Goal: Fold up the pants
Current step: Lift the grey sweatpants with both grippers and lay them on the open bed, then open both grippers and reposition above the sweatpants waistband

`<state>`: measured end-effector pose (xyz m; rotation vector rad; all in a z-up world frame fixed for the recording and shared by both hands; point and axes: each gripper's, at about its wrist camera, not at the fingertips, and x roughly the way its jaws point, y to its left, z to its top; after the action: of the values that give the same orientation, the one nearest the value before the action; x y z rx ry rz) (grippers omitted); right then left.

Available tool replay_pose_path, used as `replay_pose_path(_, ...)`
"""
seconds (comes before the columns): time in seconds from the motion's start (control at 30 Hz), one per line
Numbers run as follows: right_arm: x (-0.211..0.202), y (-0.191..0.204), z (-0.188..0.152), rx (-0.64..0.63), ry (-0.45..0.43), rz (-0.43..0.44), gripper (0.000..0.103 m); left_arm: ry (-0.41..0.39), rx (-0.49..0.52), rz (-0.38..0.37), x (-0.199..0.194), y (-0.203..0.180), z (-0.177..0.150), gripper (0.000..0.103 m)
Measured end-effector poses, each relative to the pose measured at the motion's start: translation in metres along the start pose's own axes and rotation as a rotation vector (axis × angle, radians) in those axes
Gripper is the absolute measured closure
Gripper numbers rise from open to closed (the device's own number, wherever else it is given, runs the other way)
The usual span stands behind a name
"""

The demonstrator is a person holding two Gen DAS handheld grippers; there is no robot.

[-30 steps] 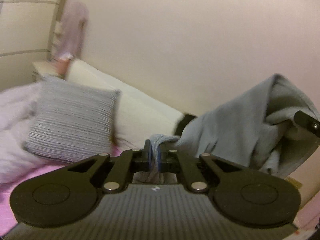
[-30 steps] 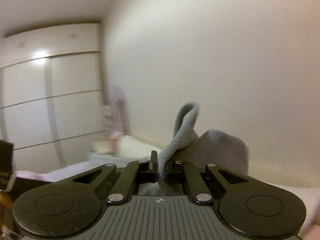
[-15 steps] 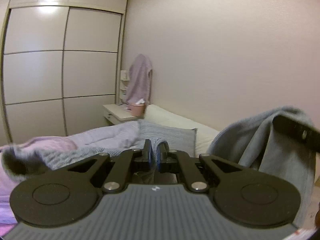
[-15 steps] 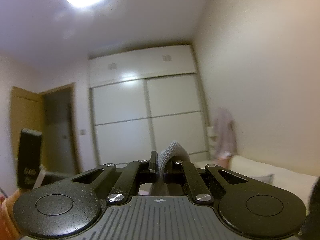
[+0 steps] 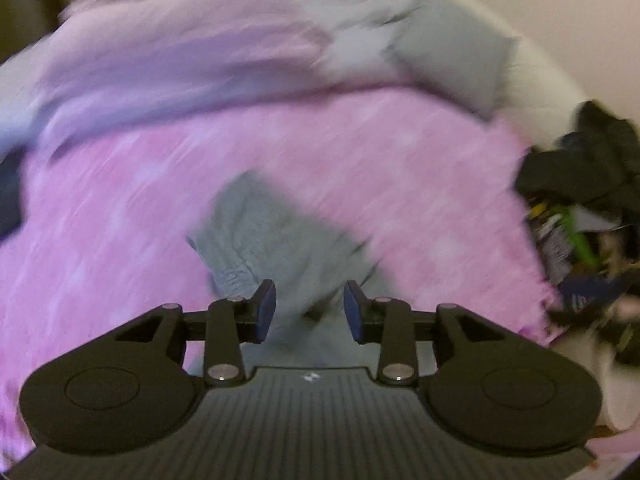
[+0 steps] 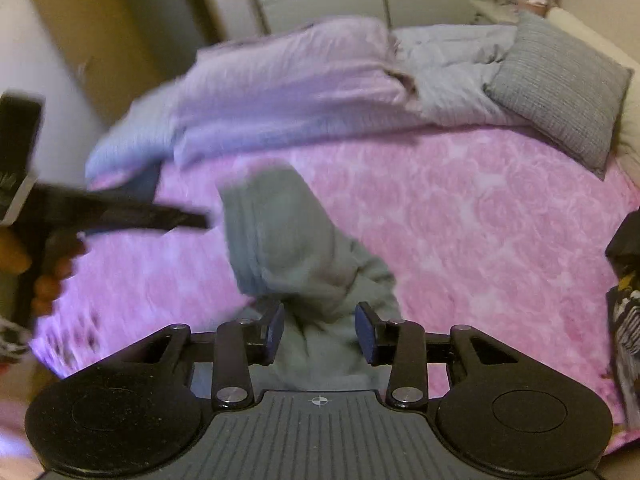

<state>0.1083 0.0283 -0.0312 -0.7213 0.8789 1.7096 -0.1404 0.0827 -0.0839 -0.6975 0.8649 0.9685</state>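
The soft grey knit pants (image 6: 296,248) lie crumpled on the pink blanket (image 6: 480,232); light, limp cloth, best pinched at the waistband. Both the left gripper (image 5: 306,310) and the right gripper (image 6: 319,332) have just been opening; cloth lies between the spread pads, unpinched.

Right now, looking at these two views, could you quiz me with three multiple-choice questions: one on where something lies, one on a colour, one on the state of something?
1. Where do the grey pants lie?
A. on the pink bedspread
B. on the floor
C. on the grey pillow

2. What colour are the pads on the fingers of the left hand-held gripper?
A. red
B. blue
C. white

3. How do the jaws of the right hand-held gripper stand?
A. clamped on the pants
B. apart, with cloth between them
C. clamped on the pillow

Answers:
1 A, pink cover shows all around the pants.
2 B, both pads look dark blue.
3 B, a gap shows beside each pad.
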Motion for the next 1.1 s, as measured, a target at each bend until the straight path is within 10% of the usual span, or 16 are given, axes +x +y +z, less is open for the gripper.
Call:
replay_pose_path(0.53, 0.036, 0.036, -0.042, -0.328, 0.091, 0.132, 0.065, -0.018, -0.293, 0.201, -0.055, -0.027, -0.143, 0.065)
replay_pose_path(1.1, 0.050, 0.048, -0.043, -0.386, 0.121, 0.143, 0.065, -0.017, -0.319, 0.199, -0.054, -0.029, -0.156, 0.063)
